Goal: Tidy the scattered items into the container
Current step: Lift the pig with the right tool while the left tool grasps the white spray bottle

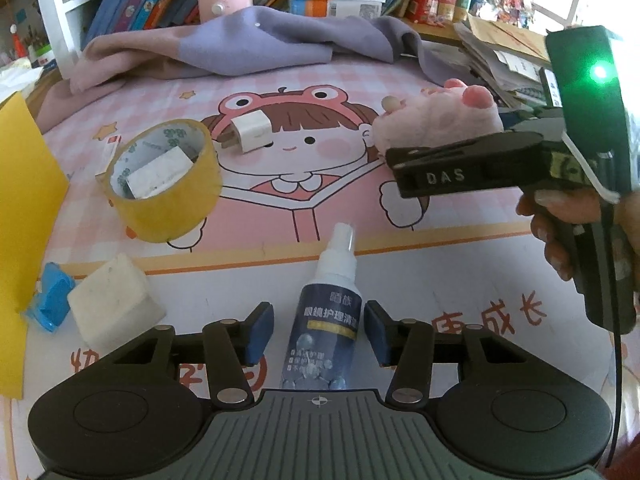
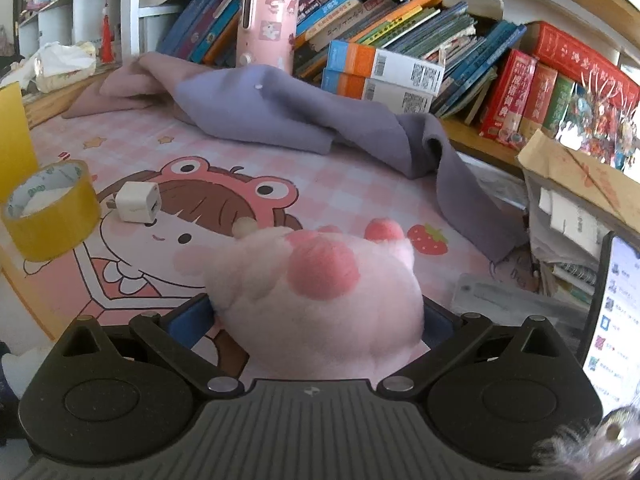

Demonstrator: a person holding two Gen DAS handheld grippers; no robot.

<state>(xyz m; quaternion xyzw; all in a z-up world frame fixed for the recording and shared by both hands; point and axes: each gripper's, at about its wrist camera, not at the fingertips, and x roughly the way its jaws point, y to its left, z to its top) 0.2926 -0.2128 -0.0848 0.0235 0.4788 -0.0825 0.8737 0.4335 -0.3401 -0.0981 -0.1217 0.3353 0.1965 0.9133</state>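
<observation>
The left tool (image 1: pixel 319 334) points steeply down at the surface (image 1: pixel 420 248), which is covered by a pink cartoon mat. A small spray bottle (image 1: pixel 325 312) with a dark blue label lies between its two blue pads (image 1: pixel 260 334), cap pointing away from the tool; a narrow gap shows on each side of the bottle, so the pads are not pressing on it and the tool is released around it. Ahead and to the left of this tool stands a roll of yellow tape (image 1: pixel 164 178) with a small white box inside its ring, and just beyond it lies a white charger plug (image 1: pixel 250 131). Close to the left pad sits a white block (image 1: pixel 116 300), with a blue clip (image 1: pixel 52 300) just beside it and a yellow sheet (image 1: pixel 24 216) standing further left. The right tool (image 2: pixel 316 320) is clenched on a pink plush toy (image 2: pixel 320 292), whose fluffy body fills the space between its pads and bulges forward over them; the left view shows the toy held above the surface, to the right of and beyond the bottle. A person's hand (image 1: pixel 560 232) grips that tool's handle. Beyond both tools lies a crumpled purple cloth (image 2: pixel 304 120), with rows of books (image 2: pixel 400 40) behind it.
</observation>
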